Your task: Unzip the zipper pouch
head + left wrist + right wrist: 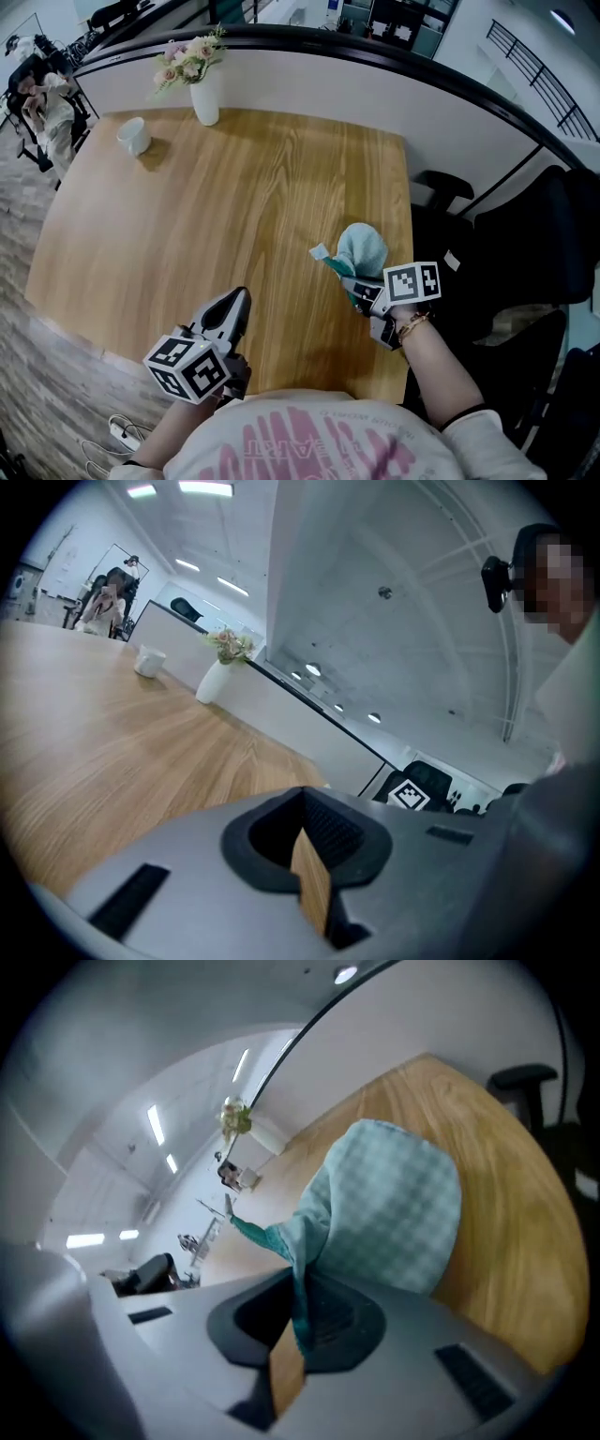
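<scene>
The zipper pouch (363,248) is pale teal checked cloth with a darker teal zipper band. It is lifted a little off the wooden table (234,206) near the right edge. My right gripper (349,281) is shut on the pouch's lower edge. In the right gripper view the cloth (394,1204) runs down into the closed jaws of the right gripper (298,1312), and the zipper's end tab (228,1208) sticks out to the left. My left gripper (239,298) hovers over the table's front edge, well left of the pouch. The left gripper (302,808) is shut with nothing in it.
A white vase of flowers (204,98) and a white cup (134,136) stand at the table's far left. Black office chairs (525,234) crowd the table's right side. A power strip (122,433) lies on the floor at the lower left.
</scene>
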Available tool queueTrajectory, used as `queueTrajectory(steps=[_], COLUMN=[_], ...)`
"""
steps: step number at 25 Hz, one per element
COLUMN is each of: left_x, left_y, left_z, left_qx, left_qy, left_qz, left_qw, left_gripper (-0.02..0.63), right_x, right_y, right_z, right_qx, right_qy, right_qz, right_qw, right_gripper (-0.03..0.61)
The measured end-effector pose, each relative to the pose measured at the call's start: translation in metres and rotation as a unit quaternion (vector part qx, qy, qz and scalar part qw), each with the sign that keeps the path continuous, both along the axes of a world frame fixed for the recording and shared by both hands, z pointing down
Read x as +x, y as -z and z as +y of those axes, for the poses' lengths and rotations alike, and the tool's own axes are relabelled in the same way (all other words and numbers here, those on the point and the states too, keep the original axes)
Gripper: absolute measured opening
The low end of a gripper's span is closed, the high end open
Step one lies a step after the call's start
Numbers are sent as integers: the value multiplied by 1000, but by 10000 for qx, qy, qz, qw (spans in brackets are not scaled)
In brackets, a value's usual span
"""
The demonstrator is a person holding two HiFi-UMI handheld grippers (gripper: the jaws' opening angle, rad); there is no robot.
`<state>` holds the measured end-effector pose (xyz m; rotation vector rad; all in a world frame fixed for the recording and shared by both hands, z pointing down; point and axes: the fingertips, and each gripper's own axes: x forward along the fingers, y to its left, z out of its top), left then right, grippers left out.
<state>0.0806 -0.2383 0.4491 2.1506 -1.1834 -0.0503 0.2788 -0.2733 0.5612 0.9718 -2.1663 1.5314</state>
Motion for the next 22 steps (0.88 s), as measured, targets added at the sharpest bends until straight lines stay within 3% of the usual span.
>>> queueTrajectory(steps=[4, 8, 11, 15, 17, 20, 22], left_x=[9, 23, 38, 52, 63, 88, 99], left_y=[11, 21, 27, 39, 47, 60, 71], left_z=[11, 25, 38, 56, 70, 98, 109], left_qx=[144, 283, 404, 596, 839, 1328, 1826], left_qy=[-290, -586, -850, -1275, -1702, -2590, -2874], left_qz=[133, 409, 485, 636, 666, 500, 248], left_qw=[9994, 9970, 9944, 9880, 9796, 9554, 9399], left_gripper=[0, 0, 0, -2, 30, 202, 230], right_x=[-21, -31, -30, -38, -45, -53, -55], right_y=[37, 82, 109, 155, 180, 219, 242], right_z=[19, 30, 38, 53, 61, 73, 80], right_qx=[159, 593, 732, 955, 1119, 1362, 1474], right_qy=[-731, -1294, -1520, -1469, -1369, -1249, -1212], right_qz=[-1213, -2194, -2658, -3286, -3545, -3920, -4238], right_qw=[9898, 9652, 9491, 9281, 9182, 9012, 8854], right_gripper=[17, 17, 15, 14, 14, 14, 15])
